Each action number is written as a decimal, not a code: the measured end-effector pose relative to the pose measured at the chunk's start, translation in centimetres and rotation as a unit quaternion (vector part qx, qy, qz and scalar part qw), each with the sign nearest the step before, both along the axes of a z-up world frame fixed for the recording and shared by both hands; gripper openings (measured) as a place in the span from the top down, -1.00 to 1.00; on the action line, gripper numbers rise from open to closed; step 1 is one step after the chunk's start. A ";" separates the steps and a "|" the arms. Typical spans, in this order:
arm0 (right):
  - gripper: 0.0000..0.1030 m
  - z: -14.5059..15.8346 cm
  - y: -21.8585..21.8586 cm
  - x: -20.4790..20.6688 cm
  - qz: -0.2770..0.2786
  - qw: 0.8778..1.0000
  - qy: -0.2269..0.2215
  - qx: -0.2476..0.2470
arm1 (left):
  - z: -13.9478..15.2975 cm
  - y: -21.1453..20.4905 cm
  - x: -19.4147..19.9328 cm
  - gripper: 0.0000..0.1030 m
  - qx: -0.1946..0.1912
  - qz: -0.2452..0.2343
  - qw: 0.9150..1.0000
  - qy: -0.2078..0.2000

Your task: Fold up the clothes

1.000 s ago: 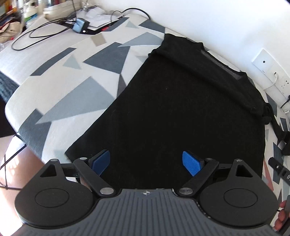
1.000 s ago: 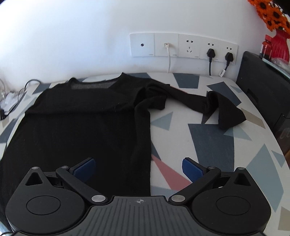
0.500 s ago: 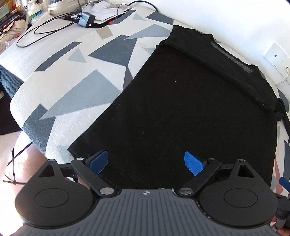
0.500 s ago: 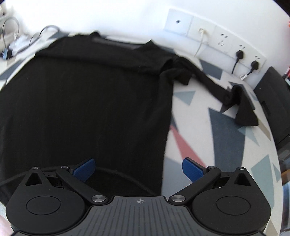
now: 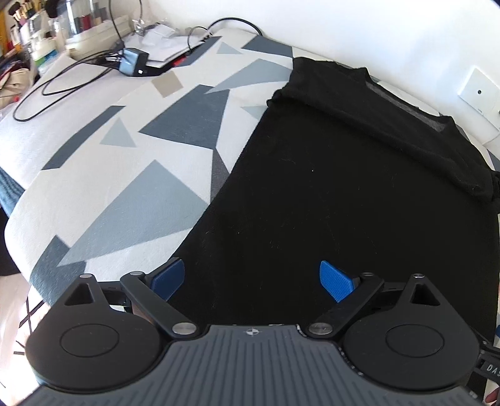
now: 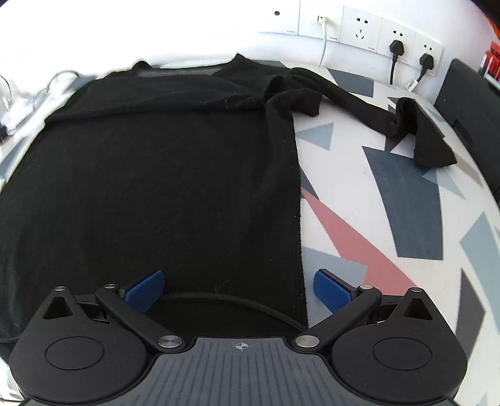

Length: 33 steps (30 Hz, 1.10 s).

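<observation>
A black long-sleeved top (image 5: 343, 203) lies flat on the patterned bed sheet (image 5: 125, 175), neckline toward the wall. My left gripper (image 5: 253, 279) hovers open over its lower left corner; the left pad (image 5: 167, 278) sits at the side edge and the other pad is over black cloth. In the right wrist view the top (image 6: 156, 175) fills the left half, and one sleeve (image 6: 406, 121) trails to the right. My right gripper (image 6: 239, 287) hovers open over the lower right corner, straddling the side edge, with its right pad (image 6: 331, 289) over bare sheet. Nothing is gripped.
Cables and a small charger (image 5: 132, 61) lie at the far left corner of the bed, with clutter behind them. Wall sockets (image 6: 359, 28) with plugs run along the back wall. A black box (image 6: 468, 103) stands at the right. The bed's edge (image 5: 18, 218) drops off at the left.
Both grippers have come down closer to the top's bottom hem. The left one slid toward the left side edge with its jaws slightly wider. The right one now looks down more steeply.
</observation>
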State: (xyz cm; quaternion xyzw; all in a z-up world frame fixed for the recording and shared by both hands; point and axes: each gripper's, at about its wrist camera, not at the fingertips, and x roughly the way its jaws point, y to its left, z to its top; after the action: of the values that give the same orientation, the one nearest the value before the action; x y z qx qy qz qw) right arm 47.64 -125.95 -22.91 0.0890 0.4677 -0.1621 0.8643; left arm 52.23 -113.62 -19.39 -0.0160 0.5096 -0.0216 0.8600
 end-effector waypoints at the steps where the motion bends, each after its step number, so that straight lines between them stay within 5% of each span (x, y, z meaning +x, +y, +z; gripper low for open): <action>1: -0.99 0.0 -0.1 0.0 -0.005 1.000 0.000 0.004 | -0.1 0.1 0.2 -0.86 0.001 -0.003 1.000 -0.002; 24: -0.98 0.4 -0.6 0.8 -0.022 1.000 0.015 0.007 | 0.6 2.6 -0.3 -0.88 0.027 -0.127 0.988 -0.085; 33: -0.98 2.8 -1.9 -5.2 -0.053 0.996 -0.062 0.019 | -0.8 4.9 -4.7 -0.88 0.039 -0.189 0.978 -0.077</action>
State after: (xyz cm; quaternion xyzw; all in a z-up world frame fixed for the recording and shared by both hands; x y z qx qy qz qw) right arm 42.42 -127.83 -20.09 0.1400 0.4106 -0.1930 0.8801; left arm 47.52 -108.68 -20.14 0.1158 0.4365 -0.1646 0.8769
